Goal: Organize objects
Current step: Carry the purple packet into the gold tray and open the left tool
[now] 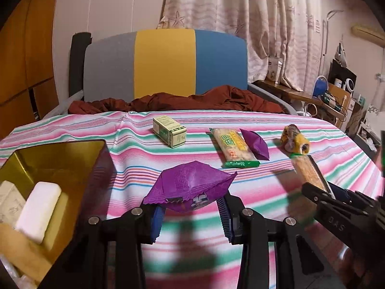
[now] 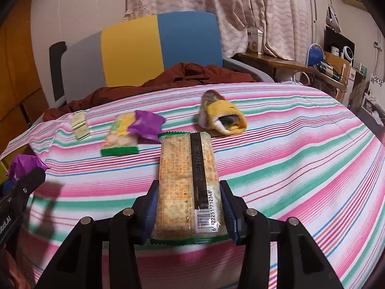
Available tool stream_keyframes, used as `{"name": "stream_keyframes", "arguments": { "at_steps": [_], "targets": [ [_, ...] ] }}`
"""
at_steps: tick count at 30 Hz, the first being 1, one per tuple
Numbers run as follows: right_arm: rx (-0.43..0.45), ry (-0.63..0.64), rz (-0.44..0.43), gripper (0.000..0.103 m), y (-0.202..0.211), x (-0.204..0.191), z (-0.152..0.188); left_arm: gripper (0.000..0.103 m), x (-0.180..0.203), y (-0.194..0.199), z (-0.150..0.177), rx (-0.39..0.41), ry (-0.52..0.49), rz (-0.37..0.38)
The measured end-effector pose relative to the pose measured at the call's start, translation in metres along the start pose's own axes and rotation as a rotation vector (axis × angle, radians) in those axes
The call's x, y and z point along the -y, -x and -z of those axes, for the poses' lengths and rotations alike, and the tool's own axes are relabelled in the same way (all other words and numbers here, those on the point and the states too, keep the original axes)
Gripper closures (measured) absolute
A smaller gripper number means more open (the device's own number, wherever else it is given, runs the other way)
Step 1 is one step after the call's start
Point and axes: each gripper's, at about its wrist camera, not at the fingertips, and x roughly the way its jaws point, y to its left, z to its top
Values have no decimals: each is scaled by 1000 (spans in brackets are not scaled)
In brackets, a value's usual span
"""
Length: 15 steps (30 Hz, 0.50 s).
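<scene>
My left gripper is shut on a purple snack packet held above the striped cloth, just right of a gold tin. The tin holds a white soap bar and a pale box. My right gripper is shut on a cracker pack with a barcode; it also shows in the left wrist view. On the cloth lie a green-and-cream box, a second cracker pack, a second purple packet and a rolled yellow cloth.
The striped cloth covers the whole work surface. A rust-red blanket and a grey, yellow and blue headboard lie behind it. A cluttered wooden shelf stands at the far right.
</scene>
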Motion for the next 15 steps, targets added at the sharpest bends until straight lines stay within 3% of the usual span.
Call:
{"name": "stream_keyframes", "arguments": {
  "at_steps": [7,15],
  "targets": [
    [-9,12,-15,55,9,-16,16,63,-8,34,4,41,14,35],
    [-19,36,-5,55,15,-26,27,63,-52,75,3,38,155,83]
  ]
}}
